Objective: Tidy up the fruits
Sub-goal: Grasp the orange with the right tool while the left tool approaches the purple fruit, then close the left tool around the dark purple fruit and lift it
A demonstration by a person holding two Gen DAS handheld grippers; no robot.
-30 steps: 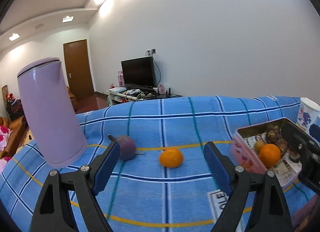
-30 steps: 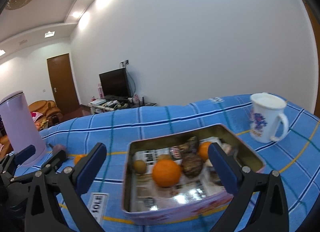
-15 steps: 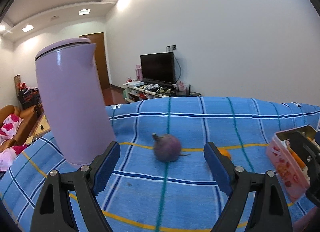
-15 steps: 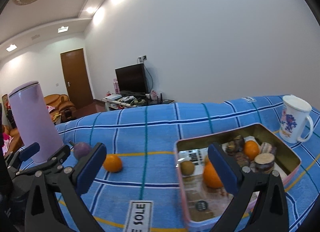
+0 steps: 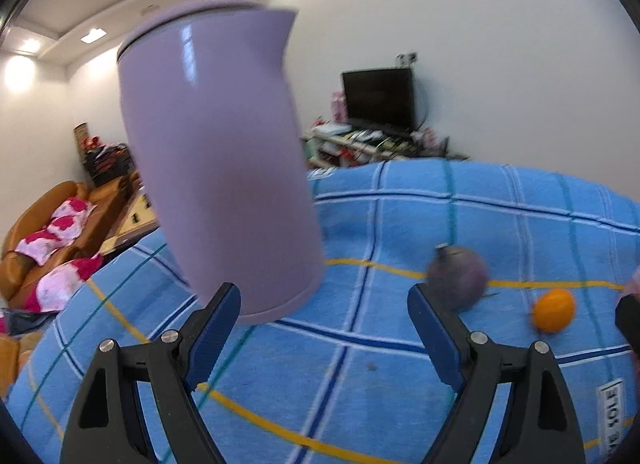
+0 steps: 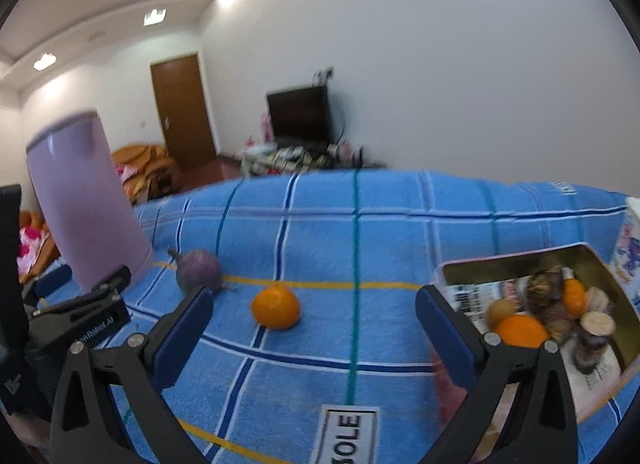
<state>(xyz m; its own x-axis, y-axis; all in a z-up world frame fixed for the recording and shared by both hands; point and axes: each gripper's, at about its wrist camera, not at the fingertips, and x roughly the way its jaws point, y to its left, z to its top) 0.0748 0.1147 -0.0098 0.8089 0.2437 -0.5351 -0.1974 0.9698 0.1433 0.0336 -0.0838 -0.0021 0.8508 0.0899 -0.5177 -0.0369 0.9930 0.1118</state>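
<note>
Both empty: left gripper (image 5: 323, 330) and right gripper (image 6: 314, 338) spread wide. Loose orange (image 6: 275, 306) mid blue cloth (image 6: 392, 219); purple fruit (image 6: 198, 268) near kettle (image 6: 86, 201). Tin (image 6: 612, 288) right edge. Tag (image 6: 347, 434) reads "SOLE".

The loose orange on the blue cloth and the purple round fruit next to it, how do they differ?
The loose orange is bright orange and smooth; the purple round fruit is dull purple with a small stem sticking out. The orange lies farther from the lilac kettle, out in the open; the purple fruit lies close beside its base. Both sit on the blue checked cloth, outside the metal tin, ungripped.
</note>
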